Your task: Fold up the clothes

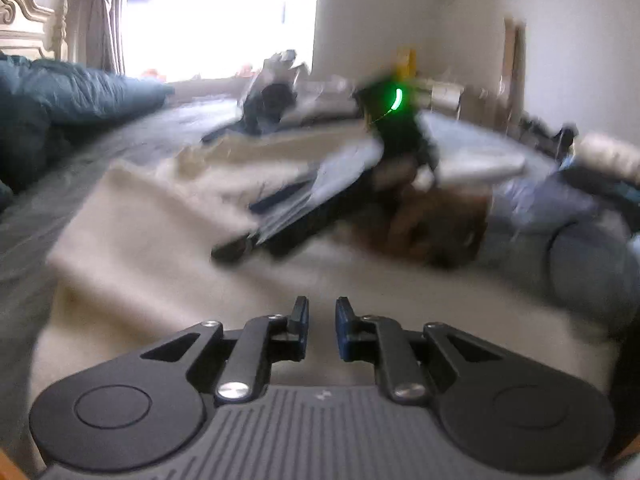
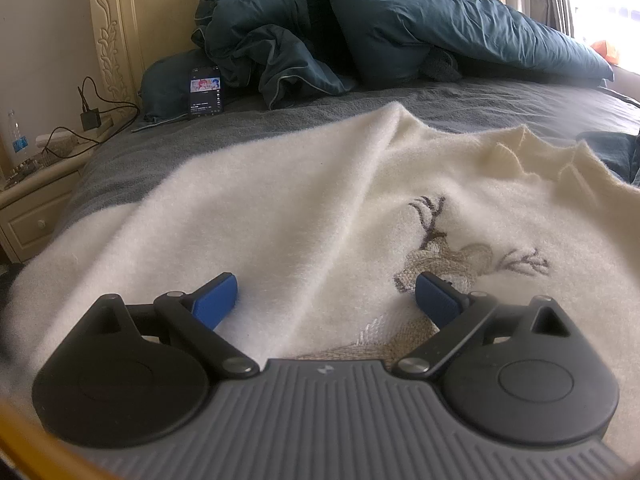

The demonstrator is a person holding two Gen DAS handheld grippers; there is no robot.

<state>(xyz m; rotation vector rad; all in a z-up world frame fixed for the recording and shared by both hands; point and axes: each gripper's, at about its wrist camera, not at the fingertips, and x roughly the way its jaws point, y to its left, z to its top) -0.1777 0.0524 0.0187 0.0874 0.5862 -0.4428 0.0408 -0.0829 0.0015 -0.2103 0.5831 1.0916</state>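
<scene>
While the cream sweater [image 2: 304, 200] lies spread over the grey bedsheet [image 2: 480, 100], both hand-held grippers hang low above it. Seen from the left wrist camera, which is blurred, the left gripper [image 1: 322, 314] has its jaws parted by a narrow gap, with nothing between the pads; only pale knit shows beneath them. Ahead of it in that view sits the other gripper's body with a green light [image 1: 397, 99], a hand [image 1: 436, 220] wrapped around it, and a heap of light blue and white clothes [image 1: 472, 152] behind.

From the right wrist camera the picture is sharp. A cream bedside table [image 2: 32, 200] with cables and a water bottle [image 2: 16, 136] stands at the far left, next to the carved headboard [image 2: 116, 32]. A phone [image 2: 205, 95] with a lit screen leans against the dark teal duvet [image 2: 400, 24], which is bunched at the head of the bed. The right gripper [image 2: 326, 294] has its jaws spread wide, blue pads [image 2: 214, 298] resting on or just above the sweater with nothing pinched; whether they touch cannot be told. An embroidered deer [image 2: 448, 256] sits by the right finger, and the sweater's neckline [image 2: 532, 152] lies further right.
</scene>
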